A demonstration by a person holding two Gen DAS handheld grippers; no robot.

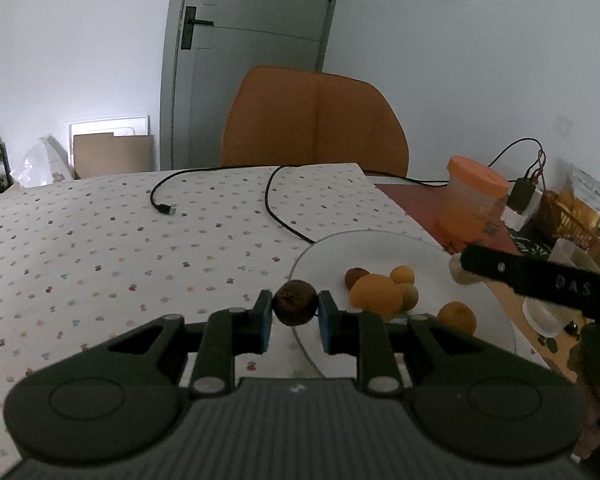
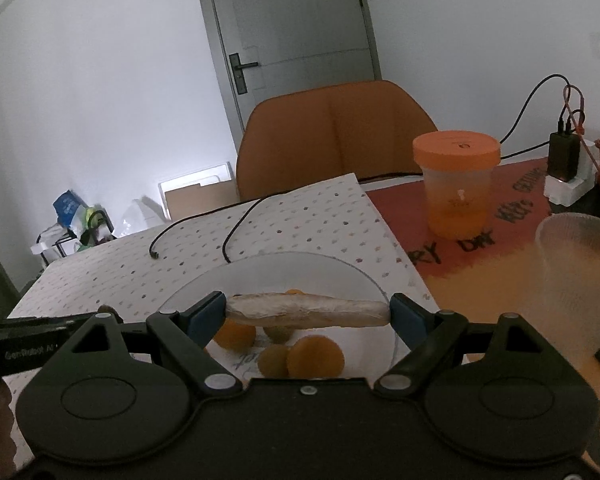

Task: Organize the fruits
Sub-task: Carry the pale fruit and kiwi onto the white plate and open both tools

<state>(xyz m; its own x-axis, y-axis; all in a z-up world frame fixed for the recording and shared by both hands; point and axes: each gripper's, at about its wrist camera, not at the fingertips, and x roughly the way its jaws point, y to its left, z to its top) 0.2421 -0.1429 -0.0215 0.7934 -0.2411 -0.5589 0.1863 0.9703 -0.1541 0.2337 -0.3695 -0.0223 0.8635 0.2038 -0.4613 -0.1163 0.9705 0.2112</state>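
Between left gripper (image 1: 295,307) pads: small dark brown fruit (image 1: 295,302), clamped, over near rim of glass plate (image 1: 364,245). Right gripper (image 2: 307,312) spread wide, pinching long pale wrapped piece (image 2: 306,309) endwise above same plate. Orange fruits (image 1: 376,295) on plate, spotted tablecloth (image 1: 100,248) beneath.

Domestic room, likely a dining corner. Grey panelled door (image 2: 296,28) with lever handle, orange chair (image 1: 312,120) at a tabletop (image 1: 100,240) under dotted cloth. Charger and cables (image 2: 564,152) by the wall.
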